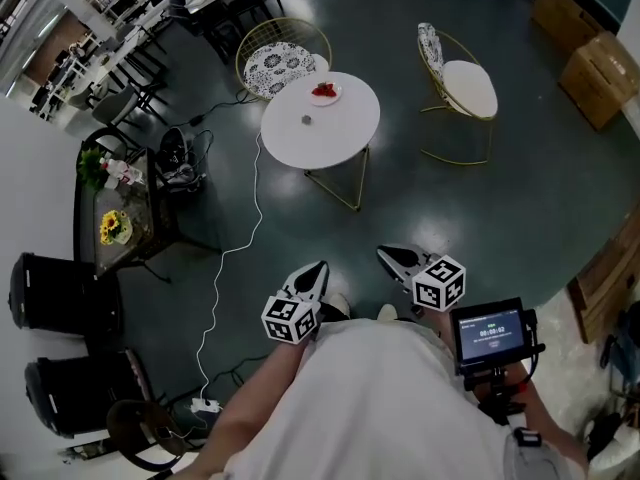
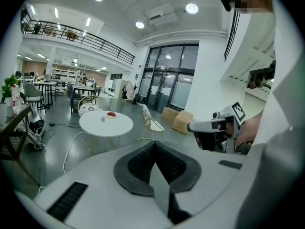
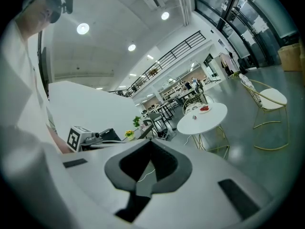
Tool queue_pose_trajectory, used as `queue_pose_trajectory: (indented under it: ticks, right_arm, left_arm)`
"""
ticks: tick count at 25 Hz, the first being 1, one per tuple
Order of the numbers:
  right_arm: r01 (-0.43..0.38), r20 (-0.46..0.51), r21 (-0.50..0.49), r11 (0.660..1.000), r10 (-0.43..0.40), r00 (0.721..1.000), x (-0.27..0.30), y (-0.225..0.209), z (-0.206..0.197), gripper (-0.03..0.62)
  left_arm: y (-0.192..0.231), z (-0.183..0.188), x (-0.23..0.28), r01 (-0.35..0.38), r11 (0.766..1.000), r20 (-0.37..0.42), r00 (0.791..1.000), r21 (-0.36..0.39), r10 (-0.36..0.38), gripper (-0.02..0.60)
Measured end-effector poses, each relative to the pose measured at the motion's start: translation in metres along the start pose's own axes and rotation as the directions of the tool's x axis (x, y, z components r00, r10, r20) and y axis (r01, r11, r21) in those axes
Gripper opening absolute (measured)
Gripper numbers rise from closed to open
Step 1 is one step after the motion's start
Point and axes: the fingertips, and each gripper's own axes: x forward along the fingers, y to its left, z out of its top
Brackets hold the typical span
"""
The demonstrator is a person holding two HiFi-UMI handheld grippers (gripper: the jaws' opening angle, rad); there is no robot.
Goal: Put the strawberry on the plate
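Stood well back from the worktop, nothing picked up.
Held the left gripper and right gripper close to the body, both sets of jaws pressed together on nothing. Spotted the strawberry apparently sitting on the plate at the worktop's far edge. Probably finished or not begun; would need walking over to check.

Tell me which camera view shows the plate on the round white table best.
The head view: it looks down on the plate, so its round rim and the red item on it show. The left gripper view and the right gripper view show that plate only as a tiny, far-off sliver.
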Motion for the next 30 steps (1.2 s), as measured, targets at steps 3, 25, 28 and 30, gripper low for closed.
queue_pose_trajectory:
  ticks: [3,25,28,30]
  right_arm:
    - [-0.005,-0.006,-0.006,1.000,0.005,1.000,0.004,0.000,0.001,0.008]
    - [0.032,-0.062,0.027,0.999,-0.030,0.998,0.052,-0.040,0.009,0.008]
    - [0.044,-0.071,0.035,0.998,-0.042,0.997,0.068,-0.053,0.015,0.008]
    - [0.046,-0.073,0.036,0.998,-0.044,0.996,0.081,-0.062,0.023,0.008]
  left_arm:
    - [0.003,0.004,0.000,-0.007,1.000,0.008,1.000,0.009,0.007,0.005]
    - [0.055,0.015,0.039,-0.004,1.000,-0.013,1.000,-0.008,0.003,0.005]
    - [0.074,0.024,0.051,0.004,1.000,-0.015,1.000,-0.010,-0.004,0.005]
    - [0.091,0.031,0.061,0.003,1.000,-0.015,1.000,-0.011,-0.003,0.005]
